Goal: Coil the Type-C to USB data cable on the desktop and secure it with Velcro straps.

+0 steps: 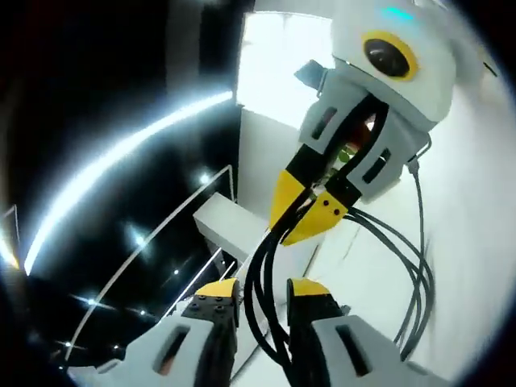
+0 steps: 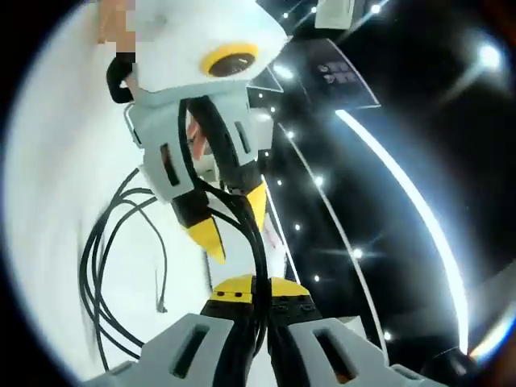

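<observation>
**Cable bundle strung between my two tongs, above the bench edge**

My left tongs (image 1: pixel 262 294) stood a little apart, and the gathered strands of the data cable (image 1: pixel 270 250) ran up through the gap between them; I judged they were nipping the bundle loosely, though the contact itself was hard to make out. From there the strands rose straight to my right tongs (image 1: pixel 310 211), just beyond, whose yellow tips were pinched on the same bundle. So the short held stretch lay along the line from one pair to the other, and both were about equally near it. The slack loops (image 1: pixel 415 282) hung to the right of that line, over the white bench (image 1: pixel 476 201).

From the right tongs (image 2: pixel 256 292), pressed onto the data cable (image 2: pixel 260 250), the loops (image 2: pixel 101 266) drooped over the bench (image 2: pixel 48 201), one plug end (image 2: pixel 162 307) dangling free. I saw no Velcro strap. Past the bench edge the room was dark, with bright ceiling strip lights (image 2: pixel 411 193).
</observation>
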The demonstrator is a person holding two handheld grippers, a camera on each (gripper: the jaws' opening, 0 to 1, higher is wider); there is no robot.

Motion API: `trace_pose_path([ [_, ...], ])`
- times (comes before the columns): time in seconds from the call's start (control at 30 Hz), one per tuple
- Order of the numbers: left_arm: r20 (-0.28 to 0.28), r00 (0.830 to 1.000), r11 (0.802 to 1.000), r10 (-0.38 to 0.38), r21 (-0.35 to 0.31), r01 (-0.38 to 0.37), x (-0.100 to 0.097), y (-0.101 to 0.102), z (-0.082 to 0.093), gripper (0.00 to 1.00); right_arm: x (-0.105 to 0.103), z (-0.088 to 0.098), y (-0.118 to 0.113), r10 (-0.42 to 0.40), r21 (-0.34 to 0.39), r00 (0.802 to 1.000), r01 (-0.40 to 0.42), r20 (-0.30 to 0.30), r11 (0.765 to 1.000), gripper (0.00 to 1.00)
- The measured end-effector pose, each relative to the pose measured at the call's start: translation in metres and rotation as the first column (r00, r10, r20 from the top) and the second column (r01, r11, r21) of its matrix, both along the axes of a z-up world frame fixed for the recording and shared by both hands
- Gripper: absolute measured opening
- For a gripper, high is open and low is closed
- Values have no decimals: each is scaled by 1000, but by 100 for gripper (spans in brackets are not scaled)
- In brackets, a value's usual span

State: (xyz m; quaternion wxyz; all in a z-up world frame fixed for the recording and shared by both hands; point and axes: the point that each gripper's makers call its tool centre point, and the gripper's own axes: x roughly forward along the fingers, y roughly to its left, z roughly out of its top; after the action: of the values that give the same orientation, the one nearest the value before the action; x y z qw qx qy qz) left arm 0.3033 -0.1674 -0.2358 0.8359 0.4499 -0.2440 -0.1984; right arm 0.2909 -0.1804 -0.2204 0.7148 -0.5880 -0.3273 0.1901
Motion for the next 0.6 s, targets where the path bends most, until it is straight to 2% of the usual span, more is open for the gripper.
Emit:
trace_pose_path([
  [0.07,16,1000,1000,2,4,-2,-1,0,2,10,-2,-2,0,2,-8,1000,-2,0,1000,3],
  [0.13,23,1000,1000,14,-26,-14,-2,2,7,5,-1,-5,0,0,-5,1000,0,-11,1000,4],
  [0.17,24,1000,999,14,-29,-13,-4,2,10,5,1,-7,0,5,29,999,-4,-38,1000,5],
  [0.2,29,999,999,32,-9,-32,-4,4,11,4,2,-7,2,1,29,999,0,-33,1000,5],
  [0.23,59,997,998,58,17,-59,-5,5,13,4,2,-7,2,-2,40,999,3,-32,999,6],
  [0.37,62,996,998,58,17,-59,-7,4,13,4,5,-7,1,7,150,991,13,-131,989,6],
  [0.47,74,996,998,55,23,-57,-10,3,15,4,11,-7,-4,26,228,974,27,-226,973,6],
  [0.6,95,994,998,56,36,-60,-15,1,18,4,22,-7,-10,19,260,958,58,-285,964,7],
])
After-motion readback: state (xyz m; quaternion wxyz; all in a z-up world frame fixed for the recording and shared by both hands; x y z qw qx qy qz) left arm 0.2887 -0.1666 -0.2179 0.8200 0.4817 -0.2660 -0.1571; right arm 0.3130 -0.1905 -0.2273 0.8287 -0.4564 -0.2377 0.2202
